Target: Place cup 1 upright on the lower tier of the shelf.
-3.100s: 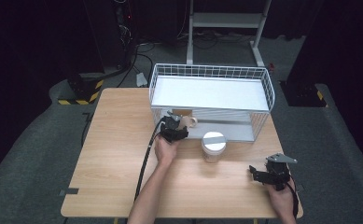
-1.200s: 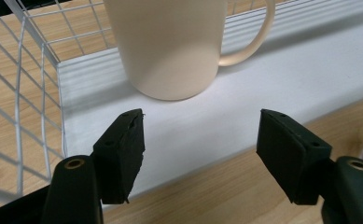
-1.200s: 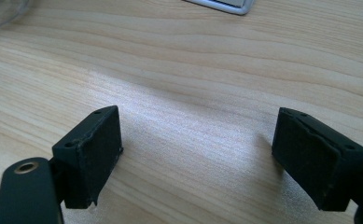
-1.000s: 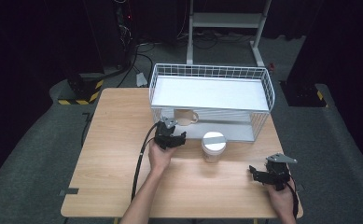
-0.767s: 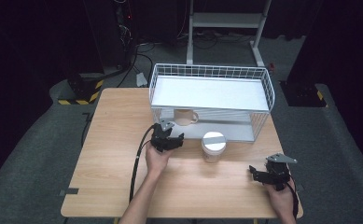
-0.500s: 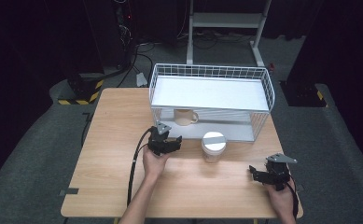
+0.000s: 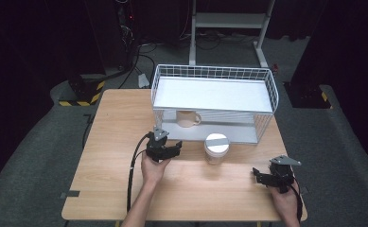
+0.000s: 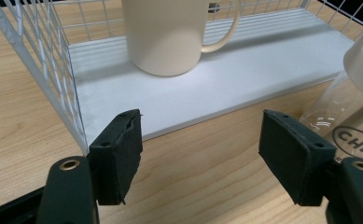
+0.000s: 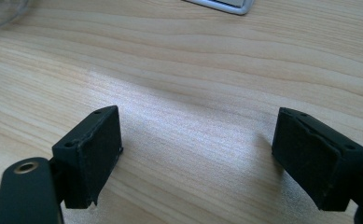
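Left tongs (image 8: 200, 161) open, empty, clear of the mug (image 8: 170, 32) on the shelf (image 8: 244, 79); jar (image 7: 216, 148) likely next. Right tongs (image 9: 212, 156) open, idle.

Evenly lit wooden table (image 7: 115, 142) against a very dark room, light from overhead, soft short shadows under the white wire rack (image 7: 214, 90), pale sheen on the wood in the right gripper view, close black pads (image 8: 118, 154) slightly soft, high view a little grainy
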